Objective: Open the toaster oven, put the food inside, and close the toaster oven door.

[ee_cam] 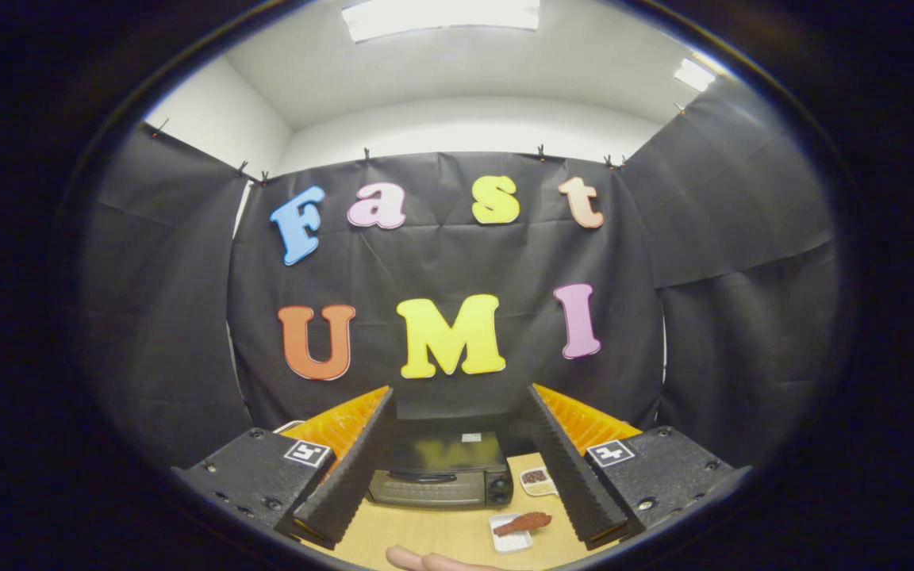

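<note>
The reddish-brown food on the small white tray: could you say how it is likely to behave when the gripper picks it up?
The food looks long and thin, so it may sag or pivot if pinched at one end. It lies loose on the white tray, which looks light and might slide. The gripper is open.

This is a recording booth set up in a plain indoor room, not a real kitchen: black cloth [457, 262] is clipped up as walls at 9, 12 and 3 o'clock, with white walls and ceiling light panels [441, 16] above it. At 6 o'clock a small wooden table [433, 531] holds a staged household set: a toaster oven [441, 472] with its door closed and two small dishes of food [524, 525] beside it. The gripper [457, 464] hangs over the table with its fingers spread wide apart, holding nothing.
</note>
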Available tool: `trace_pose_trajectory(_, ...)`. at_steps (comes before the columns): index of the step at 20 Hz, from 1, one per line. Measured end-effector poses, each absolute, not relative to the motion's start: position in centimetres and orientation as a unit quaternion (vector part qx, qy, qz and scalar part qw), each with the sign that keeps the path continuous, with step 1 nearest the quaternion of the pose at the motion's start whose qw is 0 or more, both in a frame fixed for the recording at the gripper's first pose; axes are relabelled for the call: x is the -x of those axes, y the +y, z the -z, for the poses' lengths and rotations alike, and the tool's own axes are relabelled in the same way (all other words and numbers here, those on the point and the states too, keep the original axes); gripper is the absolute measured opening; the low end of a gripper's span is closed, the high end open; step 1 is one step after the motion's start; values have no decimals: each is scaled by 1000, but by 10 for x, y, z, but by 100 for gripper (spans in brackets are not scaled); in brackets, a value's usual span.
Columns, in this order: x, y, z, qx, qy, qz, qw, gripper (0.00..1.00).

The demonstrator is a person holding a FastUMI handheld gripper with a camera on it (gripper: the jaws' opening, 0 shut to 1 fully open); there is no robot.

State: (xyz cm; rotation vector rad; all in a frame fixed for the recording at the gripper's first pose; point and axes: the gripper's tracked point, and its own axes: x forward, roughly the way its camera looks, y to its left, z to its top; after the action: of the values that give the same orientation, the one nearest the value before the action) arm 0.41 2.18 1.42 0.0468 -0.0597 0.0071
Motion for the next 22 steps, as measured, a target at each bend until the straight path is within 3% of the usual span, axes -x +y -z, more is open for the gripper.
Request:
trace_pose_trajectory(7, -85, 32, 20, -39, 8, 2, 999, 100)
trace_pose_trajectory(16, -209, 68, 156, -2, 131, -13, 991, 100)
trace_pose_trajectory(22, -249, 103, 241, 16, 213, -48, 976, 100)
